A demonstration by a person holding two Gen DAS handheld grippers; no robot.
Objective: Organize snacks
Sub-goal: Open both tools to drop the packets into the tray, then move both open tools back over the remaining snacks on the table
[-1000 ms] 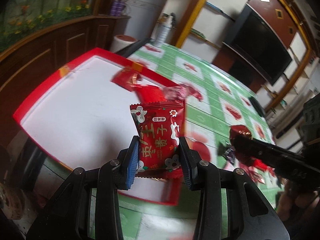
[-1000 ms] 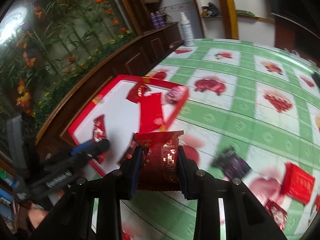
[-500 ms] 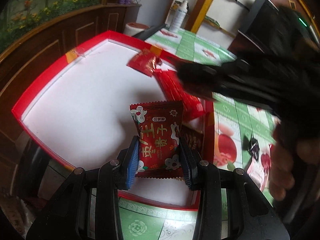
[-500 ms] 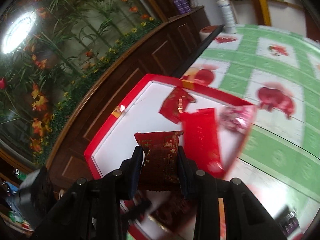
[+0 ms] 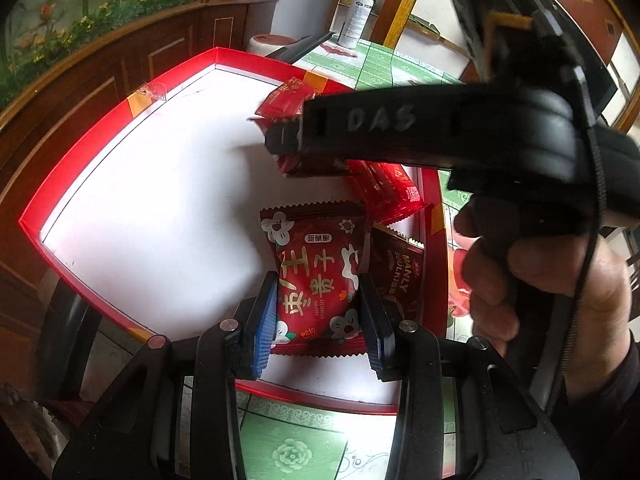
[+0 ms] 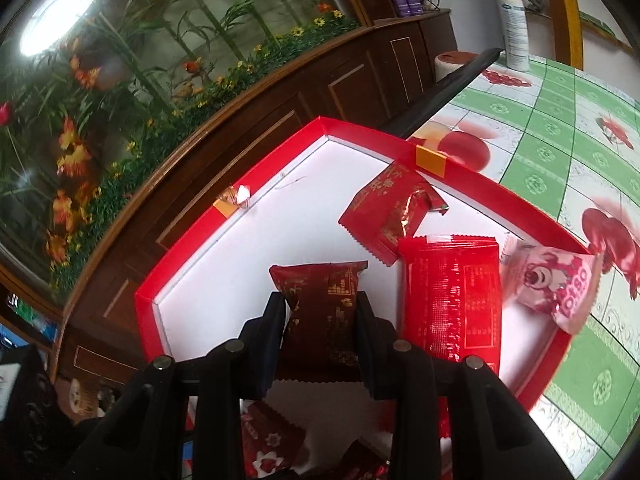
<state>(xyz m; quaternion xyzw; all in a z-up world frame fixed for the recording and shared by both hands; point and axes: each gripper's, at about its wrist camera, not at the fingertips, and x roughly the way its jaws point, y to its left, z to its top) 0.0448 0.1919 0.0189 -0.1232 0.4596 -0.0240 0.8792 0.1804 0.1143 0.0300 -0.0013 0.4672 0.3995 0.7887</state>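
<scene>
My left gripper is shut on a red jujube snack packet and holds it over the near part of the red box with a white floor. My right gripper is shut on a dark red snack packet over the same box. In the left wrist view the right gripper crosses above the box from the right. Inside lie a small red packet, a flat bright red packet, a pink packet on the rim, and a dark brown packet.
The box sits at the corner of a table with a green and white cloth. A wooden cabinet with artificial flowers stands behind. A white bottle stands at the far table edge. A hand holds the right gripper.
Both grippers have moved from the table side to over the box, each still holding its packet. The right gripper now reaches further across the box, above the left one.
</scene>
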